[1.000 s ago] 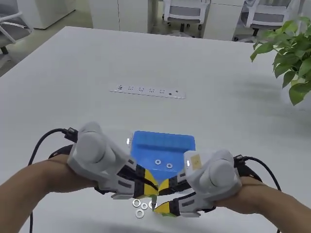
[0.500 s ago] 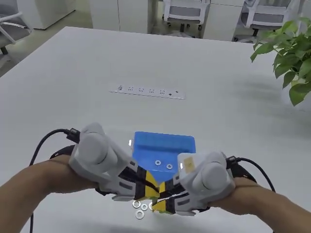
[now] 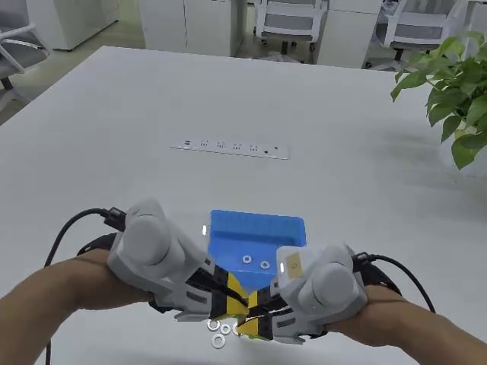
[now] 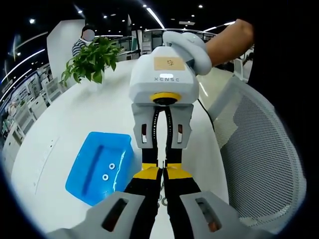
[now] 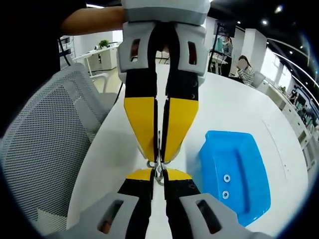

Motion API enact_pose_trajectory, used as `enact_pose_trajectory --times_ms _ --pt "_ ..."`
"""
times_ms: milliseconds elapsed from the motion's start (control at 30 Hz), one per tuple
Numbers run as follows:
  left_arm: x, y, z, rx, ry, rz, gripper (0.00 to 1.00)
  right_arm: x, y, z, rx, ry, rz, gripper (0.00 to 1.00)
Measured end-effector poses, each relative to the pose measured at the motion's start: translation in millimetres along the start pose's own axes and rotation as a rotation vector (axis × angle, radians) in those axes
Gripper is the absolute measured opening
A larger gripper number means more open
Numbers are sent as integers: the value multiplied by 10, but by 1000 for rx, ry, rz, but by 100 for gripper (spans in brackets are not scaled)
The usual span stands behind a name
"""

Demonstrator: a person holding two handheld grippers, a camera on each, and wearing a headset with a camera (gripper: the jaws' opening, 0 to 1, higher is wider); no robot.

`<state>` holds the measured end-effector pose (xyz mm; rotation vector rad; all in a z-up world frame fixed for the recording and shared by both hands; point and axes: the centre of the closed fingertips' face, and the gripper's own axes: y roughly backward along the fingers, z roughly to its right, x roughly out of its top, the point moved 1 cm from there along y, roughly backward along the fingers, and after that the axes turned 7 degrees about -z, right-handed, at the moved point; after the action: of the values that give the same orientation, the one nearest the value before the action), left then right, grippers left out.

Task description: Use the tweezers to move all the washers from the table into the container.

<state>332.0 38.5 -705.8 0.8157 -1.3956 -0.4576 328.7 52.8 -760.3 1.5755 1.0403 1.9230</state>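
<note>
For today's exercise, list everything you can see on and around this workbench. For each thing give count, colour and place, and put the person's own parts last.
table: one, white, under everything.
container: one, blue, on the table beyond the grippers.
washers in the container: two, silver, on its floor.
washers on the table: at least three, silver, below the jaw tips.
tweezers: one, thin metal, between the meeting jaws, mostly hidden.
power strip: one, white, mid-table.
plant: one, green, at the table's right.
chairs: at least two, grey-white, behind the table.
left gripper: white, black-yellow jaws closed on the tweezers.
right gripper: same colours, facing it, also closed on them.
forearms: two, behind the grippers.
</note>
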Motion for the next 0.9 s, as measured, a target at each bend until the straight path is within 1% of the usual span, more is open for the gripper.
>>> enact_pose_trajectory --times_ms 267,400,533,633,733,900 --pt "-19 14 -8 9 11 -11 7 8 3 0 2 1 -5 9" --pt "-22 30 -9 15 28 -1 12 22 29 -2 0 4 -2 9" --pt "-3 67 -15 25 48 25 17 30 50 9 -5 1 -1 8" --pt "-10 112 -50 49 73 47 20 41 70 7 -6 2 -1 8" --pt "-44 156 -78 74 97 60 26 56 98 14 -9 4 -2 8" --pt "-118 230 -97 102 140 75 33 97 164 31 -12 7 2 8"
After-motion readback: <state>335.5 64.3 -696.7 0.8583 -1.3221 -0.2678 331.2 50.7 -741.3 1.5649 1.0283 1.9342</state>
